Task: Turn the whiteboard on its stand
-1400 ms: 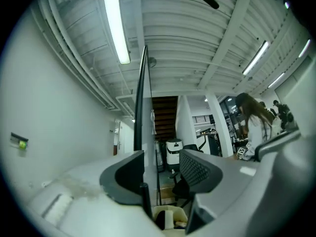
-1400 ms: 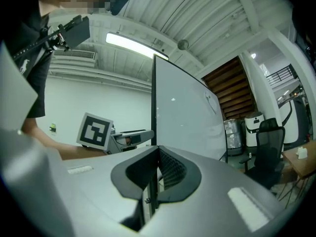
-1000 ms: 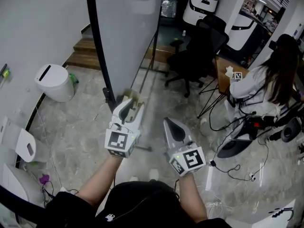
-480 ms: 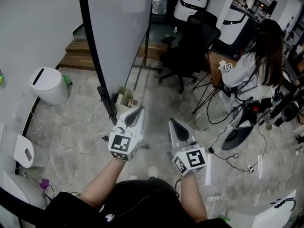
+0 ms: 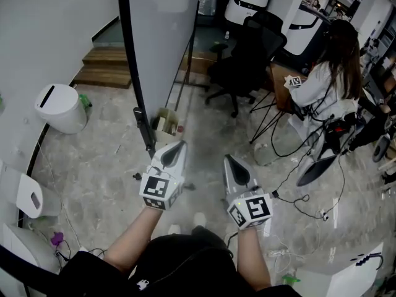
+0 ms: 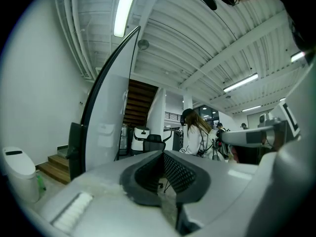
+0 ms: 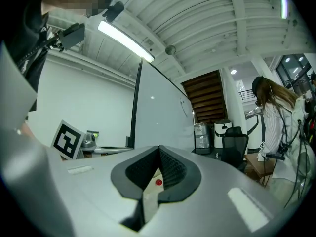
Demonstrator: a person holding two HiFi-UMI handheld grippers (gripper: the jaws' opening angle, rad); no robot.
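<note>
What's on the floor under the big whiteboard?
A small open box sits on the floor by the whiteboard, at its lower end. What is inside the box is too small to tell, and the board covers the floor behind it.

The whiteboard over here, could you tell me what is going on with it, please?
A person holds a gripper in each hand in front of the whiteboard, which stands nearly edge-on to them. The left gripper is close to the lower end of the board's black frame, but its jaws are shut with nothing between them. The right gripper is beside it, also shut and empty. Neither gripper has hold of the board at this moment.
</note>
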